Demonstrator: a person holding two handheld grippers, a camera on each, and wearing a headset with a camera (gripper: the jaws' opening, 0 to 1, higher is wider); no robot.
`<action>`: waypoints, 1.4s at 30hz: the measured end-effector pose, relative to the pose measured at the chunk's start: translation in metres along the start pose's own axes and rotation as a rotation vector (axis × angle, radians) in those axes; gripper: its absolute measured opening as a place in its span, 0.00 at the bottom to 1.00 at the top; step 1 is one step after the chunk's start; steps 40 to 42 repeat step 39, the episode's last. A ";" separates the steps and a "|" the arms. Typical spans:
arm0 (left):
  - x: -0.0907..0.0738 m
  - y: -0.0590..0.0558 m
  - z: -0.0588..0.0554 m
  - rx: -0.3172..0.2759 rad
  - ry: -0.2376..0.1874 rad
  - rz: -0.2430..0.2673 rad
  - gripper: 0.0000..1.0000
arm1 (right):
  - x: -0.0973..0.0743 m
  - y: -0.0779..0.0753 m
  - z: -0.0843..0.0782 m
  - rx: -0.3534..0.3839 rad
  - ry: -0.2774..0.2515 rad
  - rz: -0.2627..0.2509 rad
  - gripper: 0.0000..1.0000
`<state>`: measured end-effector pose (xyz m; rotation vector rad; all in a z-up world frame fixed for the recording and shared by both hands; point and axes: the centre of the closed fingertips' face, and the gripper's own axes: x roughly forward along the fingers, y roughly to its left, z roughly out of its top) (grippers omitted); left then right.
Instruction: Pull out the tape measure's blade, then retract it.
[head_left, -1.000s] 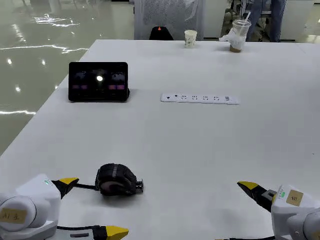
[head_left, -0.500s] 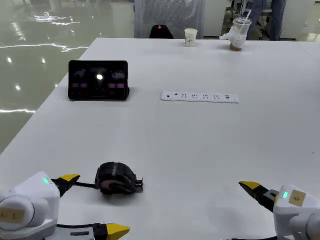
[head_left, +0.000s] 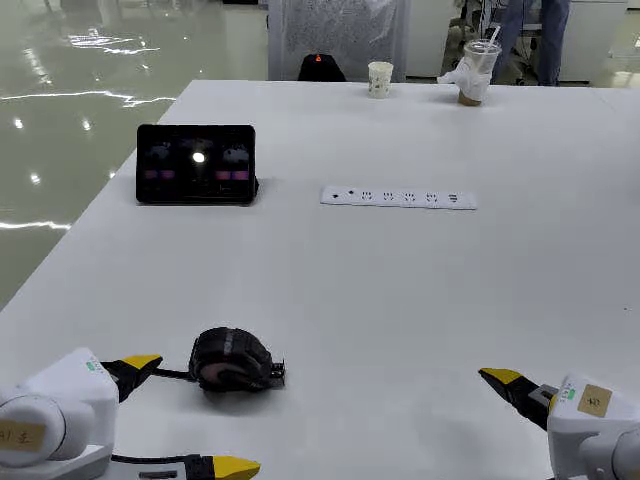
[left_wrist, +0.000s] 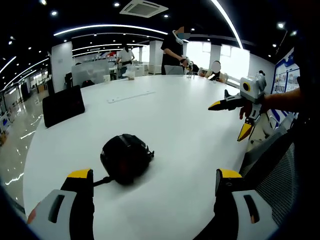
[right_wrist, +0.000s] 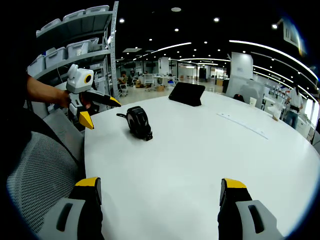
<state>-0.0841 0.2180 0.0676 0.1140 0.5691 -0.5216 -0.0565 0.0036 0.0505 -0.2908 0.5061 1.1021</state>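
My left gripper (left_wrist: 153, 175) is spread wide, the tape measure (left_wrist: 125, 157) lying just ahead, nearer its left jaw; my right gripper (right_wrist: 161, 182), also wide, sits well apart from it

Black tape measure (head_left: 235, 360) near left on white table (head_left: 400, 290), white left gripper (left_wrist: 154, 174) and right gripper (right_wrist: 161, 183) with yellow-tipped jaws, black tablet (head_left: 196, 163) far left, white power strip (head_left: 398, 197) beyond

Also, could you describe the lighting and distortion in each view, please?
Head view: sharp and even, with ceiling-light glare on the floor and a bright spot on the tablet. Left gripper view: fisheye bulges the table; tape measure shows little detail. Right gripper view: same curving, dim surroundings.
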 end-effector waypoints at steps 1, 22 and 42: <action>0.000 0.000 0.000 -0.001 0.002 -0.002 0.99 | 0.000 0.000 0.000 0.000 0.001 0.000 0.99; -0.002 0.002 0.001 -0.038 0.000 -0.006 0.98 | -0.001 -0.002 -0.002 0.006 0.007 -0.003 0.99; -0.003 0.001 -0.004 0.001 0.033 -0.020 0.99 | -0.002 -0.002 -0.003 0.010 0.011 -0.005 0.99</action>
